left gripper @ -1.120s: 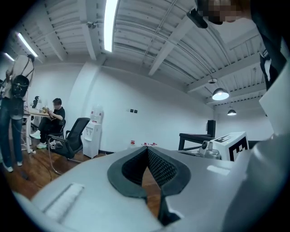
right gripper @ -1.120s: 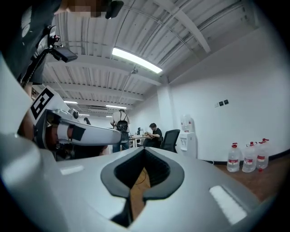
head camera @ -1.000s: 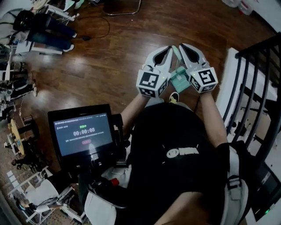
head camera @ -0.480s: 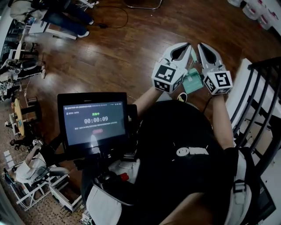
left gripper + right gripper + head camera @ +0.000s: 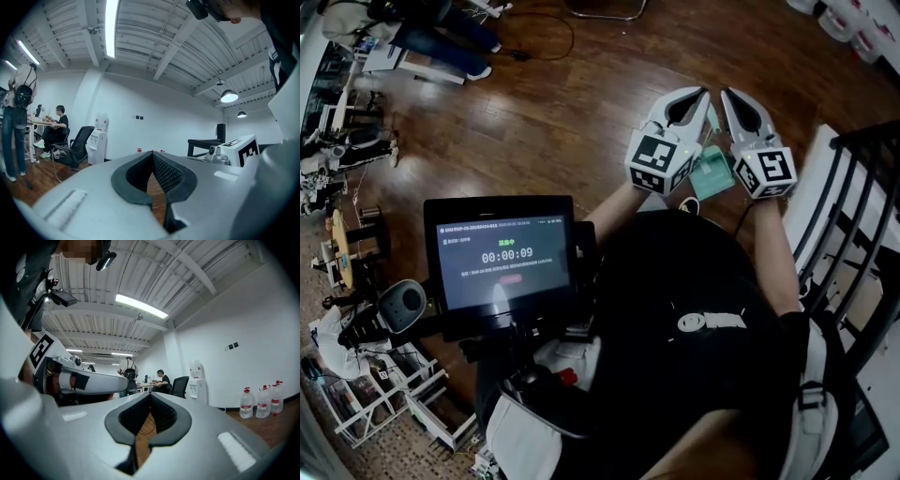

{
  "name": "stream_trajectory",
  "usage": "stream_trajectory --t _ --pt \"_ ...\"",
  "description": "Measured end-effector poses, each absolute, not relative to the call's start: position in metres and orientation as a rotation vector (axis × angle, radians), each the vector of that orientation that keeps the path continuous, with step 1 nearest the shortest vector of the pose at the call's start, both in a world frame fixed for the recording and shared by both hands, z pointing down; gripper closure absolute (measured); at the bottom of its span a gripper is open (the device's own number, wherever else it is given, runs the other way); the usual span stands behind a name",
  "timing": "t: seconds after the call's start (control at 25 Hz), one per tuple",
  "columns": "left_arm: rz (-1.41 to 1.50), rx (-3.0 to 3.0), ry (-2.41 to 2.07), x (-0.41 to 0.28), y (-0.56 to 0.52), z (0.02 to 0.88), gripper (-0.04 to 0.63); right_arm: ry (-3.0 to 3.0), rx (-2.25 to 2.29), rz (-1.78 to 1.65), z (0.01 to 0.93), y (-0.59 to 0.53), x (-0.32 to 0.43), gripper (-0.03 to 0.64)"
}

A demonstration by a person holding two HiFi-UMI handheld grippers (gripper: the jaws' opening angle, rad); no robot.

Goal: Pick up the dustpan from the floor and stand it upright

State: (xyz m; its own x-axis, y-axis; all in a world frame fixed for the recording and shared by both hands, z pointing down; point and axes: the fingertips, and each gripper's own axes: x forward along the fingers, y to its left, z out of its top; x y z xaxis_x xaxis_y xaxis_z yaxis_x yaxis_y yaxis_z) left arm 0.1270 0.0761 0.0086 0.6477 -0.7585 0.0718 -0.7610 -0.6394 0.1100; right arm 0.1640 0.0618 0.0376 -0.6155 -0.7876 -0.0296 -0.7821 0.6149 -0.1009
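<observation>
Plainly, the trouble from here would likely come from reaching down unprepared. At the left, the mounted screen (image 5: 499,253) covered a stretch of the wooden floor (image 5: 562,103), so whatever lay under it could be missed or kicked. Further right, a teal-green object (image 5: 711,173) showed in the gap between the 2 grippers, lower than both and close to the person's body. It was probably the dustpan, but too much of it was hidden to be sure, or to tell whether it lay flat. If it was, jaws brought down as they stood would only push it along the boards instead of gripping it. A pinch on a thin edge could also let it swing and drop while it was being stood up. At the right edge, the black railing (image 5: 862,206) stood just beside the person's right arm, and a wide swing on that side could knock against it.

The left gripper (image 5: 701,95) pointed level out over the floor with its jaws brought together at the tips. Only the oval hollow behind the pads was left, with bare floor showing through it and nothing held. The right gripper (image 5: 727,95), just beside it, was the same: jaws fully closed, empty, touching nothing.
</observation>
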Motion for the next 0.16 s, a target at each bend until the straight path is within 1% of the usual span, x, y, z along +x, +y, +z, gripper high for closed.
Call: stream_trajectory --t 0.16 --pt "0.021 2.726 -1.266 0.1256 0.0755 0.0070 0.577 2.759 -1.343 -0.118 0.0366 0.0638 0.1622 0.621"
